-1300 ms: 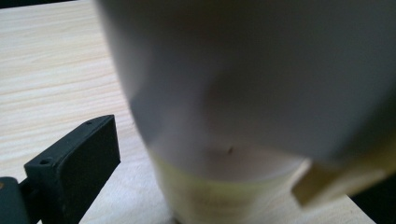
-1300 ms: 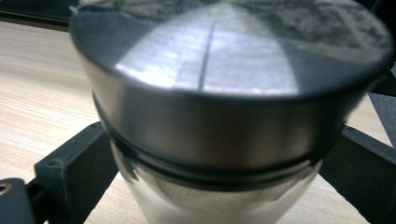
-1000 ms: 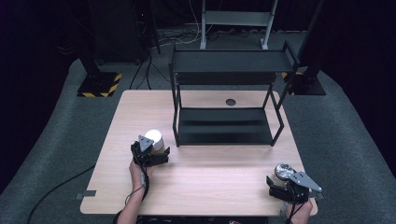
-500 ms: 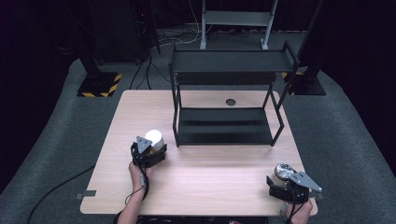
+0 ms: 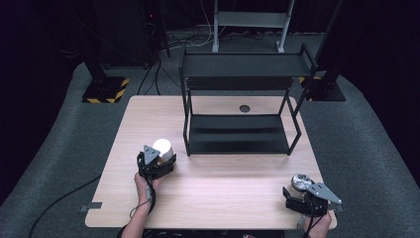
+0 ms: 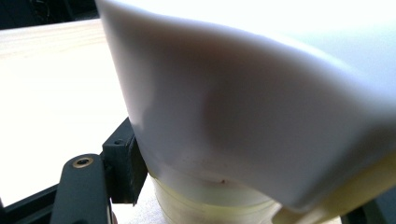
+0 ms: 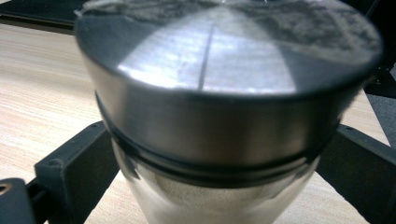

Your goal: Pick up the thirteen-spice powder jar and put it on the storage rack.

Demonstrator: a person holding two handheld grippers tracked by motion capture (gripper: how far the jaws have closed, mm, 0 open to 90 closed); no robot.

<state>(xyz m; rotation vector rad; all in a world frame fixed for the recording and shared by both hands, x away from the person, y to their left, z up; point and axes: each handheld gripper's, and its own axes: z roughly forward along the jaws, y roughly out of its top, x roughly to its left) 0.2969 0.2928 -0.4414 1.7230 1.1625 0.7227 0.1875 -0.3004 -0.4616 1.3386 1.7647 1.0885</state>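
Observation:
A jar with a white lid [image 5: 162, 147] stands on the left part of the wooden table [image 5: 223, 208]. My left gripper [image 5: 159, 159] is shut on it from the near side. In the left gripper view the jar's white lid and pale body [image 6: 243, 116] loom close, with a black pad [image 6: 125, 163] pressed on its side. Near the front right corner stands a glass jar with a metal lid [image 5: 299, 180], and my right gripper [image 5: 299, 191] is shut on it. In the right gripper view both fingers [image 7: 74, 172] flank the jar [image 7: 224, 93] and touch its sides.
A black two-level metal rack [image 5: 237, 134] stands at the back middle of the table, with a small dark round hole [image 5: 244, 108] in the tabletop behind its lower shelf. Dark floor, stands and cables surround the table.
The left gripper has shifted very slightly at the white-lidded jar. The right gripper and its jar have kept still.

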